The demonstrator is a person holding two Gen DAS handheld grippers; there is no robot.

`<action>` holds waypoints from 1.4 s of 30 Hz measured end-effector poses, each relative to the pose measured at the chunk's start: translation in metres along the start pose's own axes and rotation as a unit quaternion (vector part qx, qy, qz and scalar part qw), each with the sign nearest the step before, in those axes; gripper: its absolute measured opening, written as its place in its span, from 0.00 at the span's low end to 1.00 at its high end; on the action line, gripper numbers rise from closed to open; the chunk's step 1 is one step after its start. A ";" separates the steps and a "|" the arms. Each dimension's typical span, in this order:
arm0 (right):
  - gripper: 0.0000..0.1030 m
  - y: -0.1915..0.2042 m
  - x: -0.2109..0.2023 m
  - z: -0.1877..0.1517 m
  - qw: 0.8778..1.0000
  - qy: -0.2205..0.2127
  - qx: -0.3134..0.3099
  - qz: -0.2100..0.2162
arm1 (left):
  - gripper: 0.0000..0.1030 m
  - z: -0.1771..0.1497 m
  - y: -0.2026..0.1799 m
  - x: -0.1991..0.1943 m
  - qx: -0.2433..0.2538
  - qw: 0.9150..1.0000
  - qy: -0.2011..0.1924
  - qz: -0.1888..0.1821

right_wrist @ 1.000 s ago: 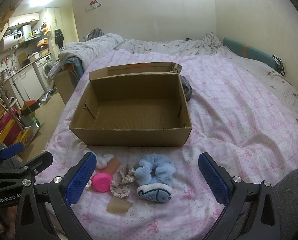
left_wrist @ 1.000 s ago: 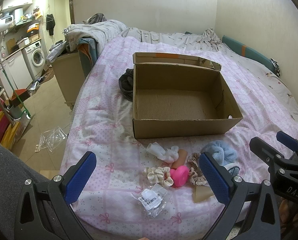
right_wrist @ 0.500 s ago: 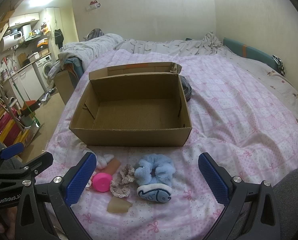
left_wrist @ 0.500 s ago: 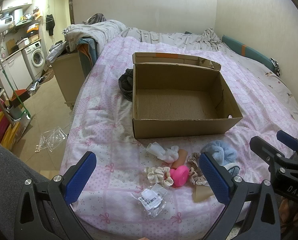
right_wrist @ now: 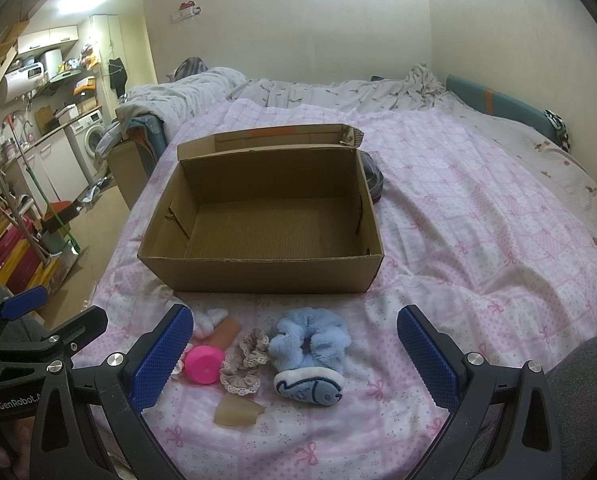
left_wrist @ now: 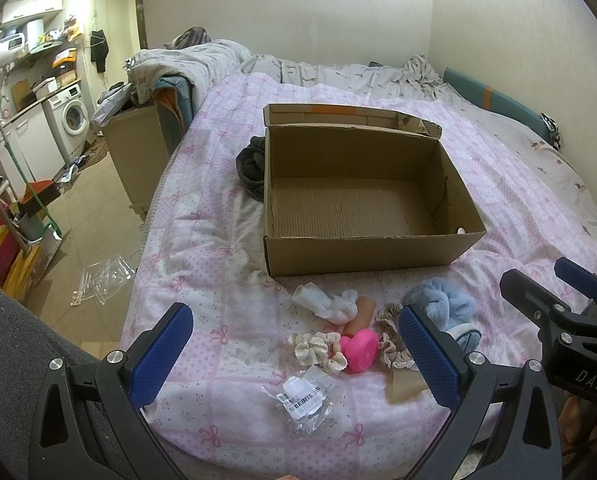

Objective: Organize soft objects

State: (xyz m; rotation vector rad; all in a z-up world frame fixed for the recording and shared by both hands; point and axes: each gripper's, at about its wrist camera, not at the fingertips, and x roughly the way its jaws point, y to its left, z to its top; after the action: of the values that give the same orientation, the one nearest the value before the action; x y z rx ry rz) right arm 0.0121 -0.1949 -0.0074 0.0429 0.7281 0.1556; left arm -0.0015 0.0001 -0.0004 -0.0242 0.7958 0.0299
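An open, empty cardboard box [left_wrist: 362,240] [right_wrist: 258,276] sits on the pink bed. In front of it lie a fluffy blue scrunchie [right_wrist: 308,338] [left_wrist: 444,306], a blue fish plush [right_wrist: 308,388], a beige lace scrunchie [right_wrist: 244,362] [left_wrist: 390,346], a cream scrunchie [left_wrist: 316,348], a pink round toy [right_wrist: 204,364] [left_wrist: 360,350], a white cloth toy [left_wrist: 330,302] and a tan piece [right_wrist: 236,412]. My left gripper [left_wrist: 294,354] and right gripper [right_wrist: 290,362] are both open and empty, held above these items near the bed's front edge.
A clear plastic bag with a barcode label [left_wrist: 304,396] lies near the front edge. A dark garment [left_wrist: 250,168] lies behind the box. The floor, a washing machine [left_wrist: 72,118] and clutter are to the left. A wall runs along the bed's right side.
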 end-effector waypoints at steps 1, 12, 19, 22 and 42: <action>1.00 0.000 0.000 0.000 1.000 0.000 0.000 0.000 | 1.00 0.000 0.000 0.000 0.000 1.000 0.000 0.000; 1.00 0.000 0.000 0.000 1.000 0.000 0.000 0.000 | 1.00 0.000 0.000 0.000 0.000 1.000 0.000 0.001; 1.00 0.000 0.000 0.000 1.000 0.000 0.000 0.000 | 1.00 0.000 0.000 0.000 0.001 1.000 -0.001 0.002; 1.00 0.000 0.000 0.000 1.000 0.000 0.000 0.000 | 1.00 0.000 0.000 0.000 0.000 1.000 0.001 0.001; 1.00 -0.007 -0.002 0.005 1.000 -0.003 0.008 0.006 | 1.00 -0.002 0.014 -0.003 -0.001 1.000 0.009 0.015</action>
State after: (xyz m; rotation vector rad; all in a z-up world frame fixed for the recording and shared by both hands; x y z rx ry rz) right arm 0.0151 -0.2018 -0.0032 0.0628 0.7240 0.1613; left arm -0.0059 0.0142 0.0000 -0.0135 0.8144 0.0594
